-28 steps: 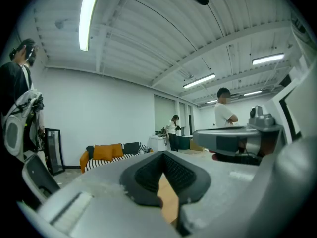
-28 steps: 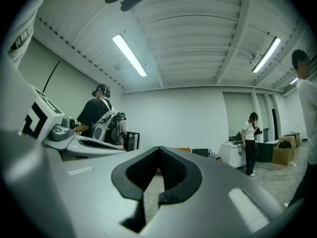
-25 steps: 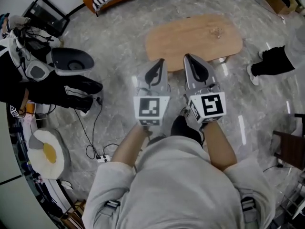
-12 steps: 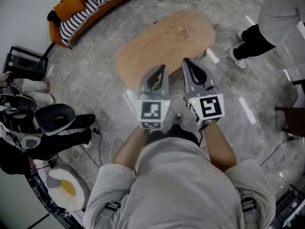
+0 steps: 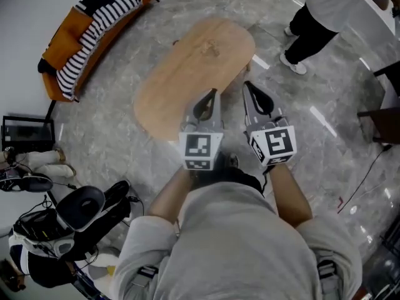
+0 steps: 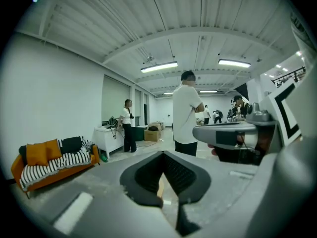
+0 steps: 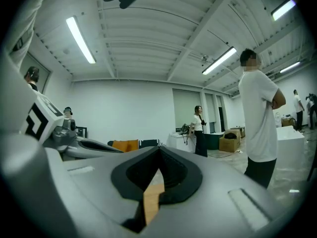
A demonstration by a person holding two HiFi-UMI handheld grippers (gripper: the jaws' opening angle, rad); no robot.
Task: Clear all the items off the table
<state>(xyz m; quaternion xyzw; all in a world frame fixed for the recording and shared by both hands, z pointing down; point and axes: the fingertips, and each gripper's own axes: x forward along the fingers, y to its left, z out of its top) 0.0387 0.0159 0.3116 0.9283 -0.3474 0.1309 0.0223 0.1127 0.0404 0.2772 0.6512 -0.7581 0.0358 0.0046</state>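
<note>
Jaws pressed together on left gripper (image 5: 212, 94) and right gripper (image 5: 246, 86) — wooden table (image 5: 187, 67) ahead — gripper views alone show ceiling lights (image 7: 79, 33)

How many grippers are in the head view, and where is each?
2. The left gripper is at centre, by the near edge of the table; the right gripper is beside it, on its right.
</note>
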